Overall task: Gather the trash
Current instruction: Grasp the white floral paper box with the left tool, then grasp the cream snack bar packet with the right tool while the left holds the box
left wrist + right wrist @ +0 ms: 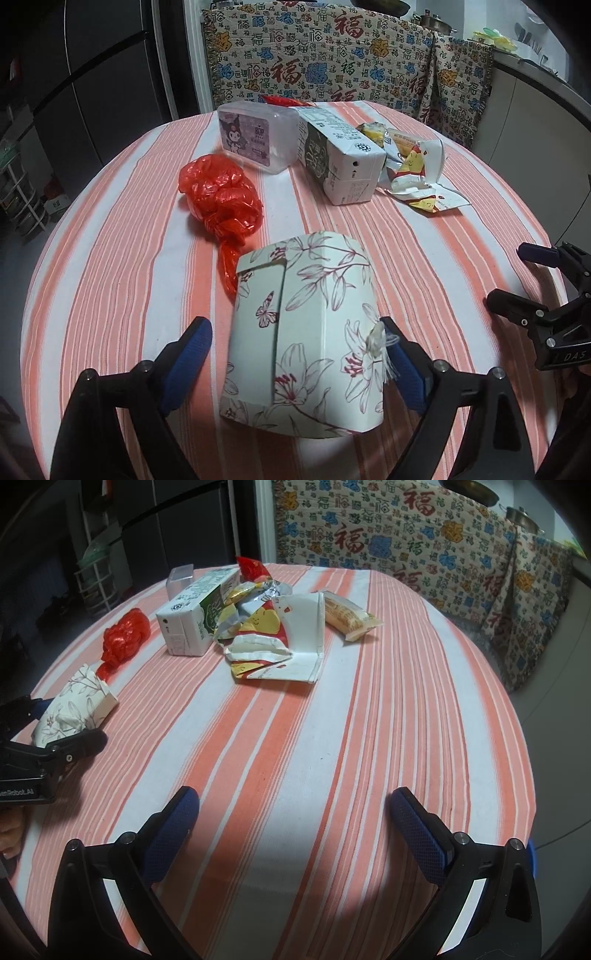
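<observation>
Between left gripper (295,354) fingers: floral box (306,332), gaps beside.

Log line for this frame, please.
left gripper: open, straddling floral box | right gripper: open, empty | milk carton, wrappers on table

Left gripper (297,354): two black, arched plastic fingers, each faced on its inner side with a blue, cross-hatched rubber pad (186,363); round silver screw heads mark the pivots. Right gripper (291,834): same build, black fingers with dark blue textured pads (419,836) and silver screws. White lettering "DAS" shows on its body in the left wrist view; "enRobot.AI" is printed on the left unit's body.
</observation>
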Demonstrator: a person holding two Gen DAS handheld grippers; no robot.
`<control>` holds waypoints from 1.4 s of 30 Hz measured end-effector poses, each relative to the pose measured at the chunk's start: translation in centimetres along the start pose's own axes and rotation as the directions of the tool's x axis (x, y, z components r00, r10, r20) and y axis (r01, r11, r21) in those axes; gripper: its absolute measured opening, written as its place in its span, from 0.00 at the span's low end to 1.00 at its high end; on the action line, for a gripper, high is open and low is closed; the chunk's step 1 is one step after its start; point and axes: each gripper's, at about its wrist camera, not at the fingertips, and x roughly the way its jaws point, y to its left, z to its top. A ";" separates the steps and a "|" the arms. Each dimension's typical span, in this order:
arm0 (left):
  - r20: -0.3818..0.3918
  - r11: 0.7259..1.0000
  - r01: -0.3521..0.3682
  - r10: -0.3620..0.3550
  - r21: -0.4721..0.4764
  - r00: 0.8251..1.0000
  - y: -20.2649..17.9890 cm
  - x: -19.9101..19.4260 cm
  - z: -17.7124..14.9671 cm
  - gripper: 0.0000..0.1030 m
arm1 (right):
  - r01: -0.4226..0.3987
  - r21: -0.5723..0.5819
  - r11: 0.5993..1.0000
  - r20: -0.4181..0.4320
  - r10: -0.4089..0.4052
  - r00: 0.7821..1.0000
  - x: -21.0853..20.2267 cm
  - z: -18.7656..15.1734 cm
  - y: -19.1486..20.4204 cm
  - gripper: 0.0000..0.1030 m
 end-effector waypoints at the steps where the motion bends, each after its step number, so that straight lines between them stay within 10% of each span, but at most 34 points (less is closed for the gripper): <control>1: 0.000 1.000 0.000 0.000 0.000 1.000 0.0 0.0 0.0 0.89 | -0.009 0.003 1.000 0.002 0.009 1.000 0.0 0.0 -0.1 1.00; 11: 0.000 1.000 -0.001 0.001 -0.002 1.000 0.2 -0.1 0.0 0.90 | 0.012 0.138 0.990 0.080 -0.024 0.996 -1.0 3.2 -5.8 0.99; 18: 0.000 1.000 -0.001 0.001 -0.001 1.000 0.2 0.0 0.0 0.90 | 0.066 0.023 0.998 0.034 -0.067 0.997 2.7 10.8 -7.8 0.91; 25: -0.001 1.000 -0.001 0.001 -0.004 1.000 0.3 0.0 0.0 0.91 | -0.031 -0.106 0.994 -0.063 0.025 0.998 8.0 14.3 -6.2 0.69; 28: -0.001 1.000 -0.001 0.001 -0.003 1.000 0.3 0.1 0.1 0.91 | -0.054 -0.105 0.993 -0.110 0.042 0.993 9.6 14.7 -5.9 0.38; 36: -0.001 1.000 0.000 0.000 -0.003 1.000 0.4 0.1 0.1 0.91 | 0.107 0.162 0.981 -0.055 -0.100 0.994 5.5 10.1 -10.5 0.33; 42: -0.001 1.000 0.000 0.000 -0.003 1.000 0.4 0.1 0.1 0.91 | 0.065 0.218 0.974 -0.006 -0.065 0.998 -1.1 1.6 -7.3 0.33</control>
